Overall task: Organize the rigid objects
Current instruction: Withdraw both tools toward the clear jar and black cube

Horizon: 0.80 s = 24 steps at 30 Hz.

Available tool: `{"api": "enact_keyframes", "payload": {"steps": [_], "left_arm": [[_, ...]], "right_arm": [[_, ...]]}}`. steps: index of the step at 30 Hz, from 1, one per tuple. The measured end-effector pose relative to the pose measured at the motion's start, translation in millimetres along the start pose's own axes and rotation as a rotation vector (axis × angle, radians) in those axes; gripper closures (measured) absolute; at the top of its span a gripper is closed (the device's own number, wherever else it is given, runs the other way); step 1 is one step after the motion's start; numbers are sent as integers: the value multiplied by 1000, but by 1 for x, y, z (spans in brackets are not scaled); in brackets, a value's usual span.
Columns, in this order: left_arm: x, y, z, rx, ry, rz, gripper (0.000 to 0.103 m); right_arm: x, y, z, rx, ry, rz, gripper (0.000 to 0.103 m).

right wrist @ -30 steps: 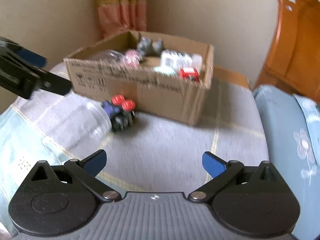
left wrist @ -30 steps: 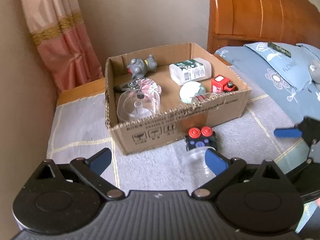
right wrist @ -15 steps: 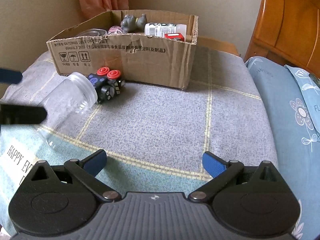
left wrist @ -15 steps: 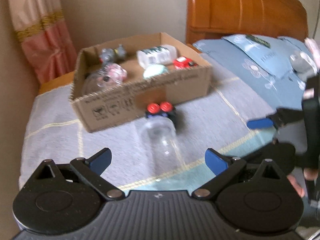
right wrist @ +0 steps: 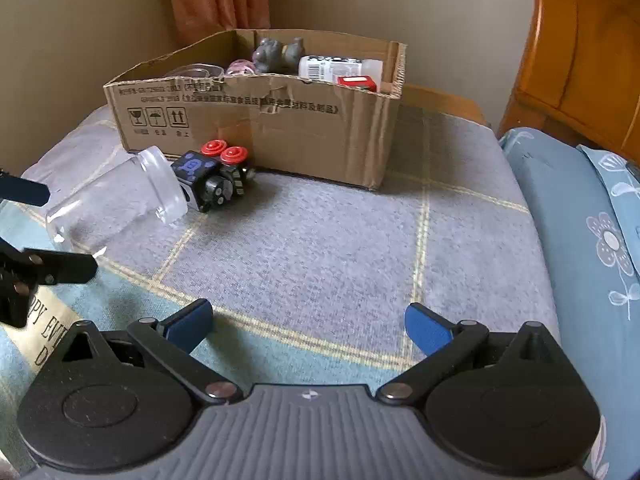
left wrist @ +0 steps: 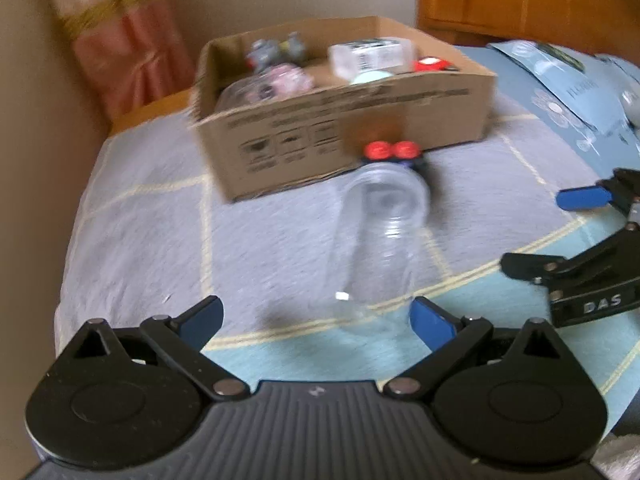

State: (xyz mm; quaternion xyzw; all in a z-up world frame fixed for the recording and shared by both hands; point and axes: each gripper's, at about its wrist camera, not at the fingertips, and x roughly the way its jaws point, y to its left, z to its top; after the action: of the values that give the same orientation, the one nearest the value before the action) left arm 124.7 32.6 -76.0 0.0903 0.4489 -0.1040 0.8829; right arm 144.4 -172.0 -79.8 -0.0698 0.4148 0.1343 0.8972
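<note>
The clear jar (left wrist: pixel 378 240) lies lengthwise at frame centre, directly ahead of the wide, empty left claw (left wrist: pixel 316 318); the right claw (right wrist: pixel 310 322), equally wide, sits farther.

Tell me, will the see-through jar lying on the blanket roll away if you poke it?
Probably. The clear jar lies on its side and looks round, so a sideways nudge could roll it. The soft blanket may slow it, and the black toy at its mouth may block it. It looks empty, so likely light.
</note>
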Motion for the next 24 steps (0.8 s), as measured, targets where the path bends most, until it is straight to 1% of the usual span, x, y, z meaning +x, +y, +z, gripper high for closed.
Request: {"api": "enact_keyframes", "payload": {"steps": [3, 7, 15, 19, 24], "left_arm": [[3, 16, -5, -49, 11, 16, 4], [7, 34, -7, -107, 14, 38, 4], [10, 58, -7, -168, -4, 67, 4], [15, 65, -5, -187, -8, 73, 4], [16, 75, 0, -206, -29, 86, 4]], "right_arm": [[5, -1, 8, 0, -2, 5, 0], [7, -2, 26, 44, -39, 42, 0], [20, 11, 67, 111, -75, 84, 0], [33, 24, 81, 125, -62, 71, 0], [45, 33, 84, 146, -44, 50, 0]]}}
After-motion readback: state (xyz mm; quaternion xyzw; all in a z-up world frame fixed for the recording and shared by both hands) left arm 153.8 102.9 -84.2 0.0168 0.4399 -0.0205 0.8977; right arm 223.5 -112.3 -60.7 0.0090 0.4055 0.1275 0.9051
